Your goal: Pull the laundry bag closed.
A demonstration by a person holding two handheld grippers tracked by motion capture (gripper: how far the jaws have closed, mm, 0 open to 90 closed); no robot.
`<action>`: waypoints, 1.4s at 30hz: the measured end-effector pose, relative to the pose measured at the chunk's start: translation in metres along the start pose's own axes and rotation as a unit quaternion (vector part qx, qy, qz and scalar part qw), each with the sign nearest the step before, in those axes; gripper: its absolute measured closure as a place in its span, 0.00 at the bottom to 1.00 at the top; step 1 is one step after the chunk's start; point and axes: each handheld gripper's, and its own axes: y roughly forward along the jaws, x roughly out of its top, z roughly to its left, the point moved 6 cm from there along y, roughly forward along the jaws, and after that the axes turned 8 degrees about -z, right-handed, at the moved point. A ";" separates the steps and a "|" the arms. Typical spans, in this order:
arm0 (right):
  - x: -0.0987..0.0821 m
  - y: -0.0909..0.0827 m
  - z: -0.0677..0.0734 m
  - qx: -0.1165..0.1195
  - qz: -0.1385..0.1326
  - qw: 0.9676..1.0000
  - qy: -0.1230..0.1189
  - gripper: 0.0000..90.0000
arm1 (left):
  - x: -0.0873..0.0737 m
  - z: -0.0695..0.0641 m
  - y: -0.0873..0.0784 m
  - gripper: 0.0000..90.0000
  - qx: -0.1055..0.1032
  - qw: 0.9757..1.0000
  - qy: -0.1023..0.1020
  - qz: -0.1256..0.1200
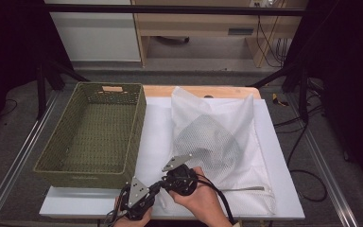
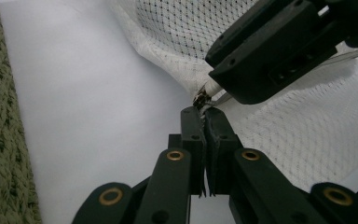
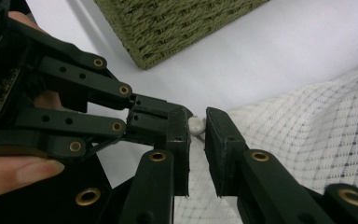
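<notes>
My left gripper (image 2: 204, 112) is pinched tight on the zipper end at the near-left corner of the white mesh laundry bag (image 1: 217, 137). The right gripper (image 3: 196, 122) stands narrow, and I can see a small white zipper pull (image 3: 195, 125) between its jaws; whether the pads press it I cannot tell. Both grippers meet at the tabletop's (image 1: 156, 132) near edge. The bag lies flat, its long axis running from me toward the far edge, and its zipper (image 1: 243, 189) runs along the near side to the right. The green woven basket (image 1: 94, 132) sits just left of the bag.
</notes>
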 end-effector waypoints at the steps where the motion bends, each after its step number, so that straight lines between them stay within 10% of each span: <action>1: -0.001 -0.001 0.000 -0.001 0.003 1.000 0.002 0.89 | 0.000 0.000 0.000 0.97 0.000 1.000 0.000 0.000; 20: -0.001 0.003 0.002 -0.011 0.004 1.000 0.004 0.91 | 0.001 0.000 0.000 0.97 -0.004 1.000 -0.003 0.002; 42: -0.011 -0.003 0.001 -0.034 -0.002 0.999 -0.037 0.91 | 0.005 0.000 0.006 0.99 -0.021 0.998 -0.055 0.028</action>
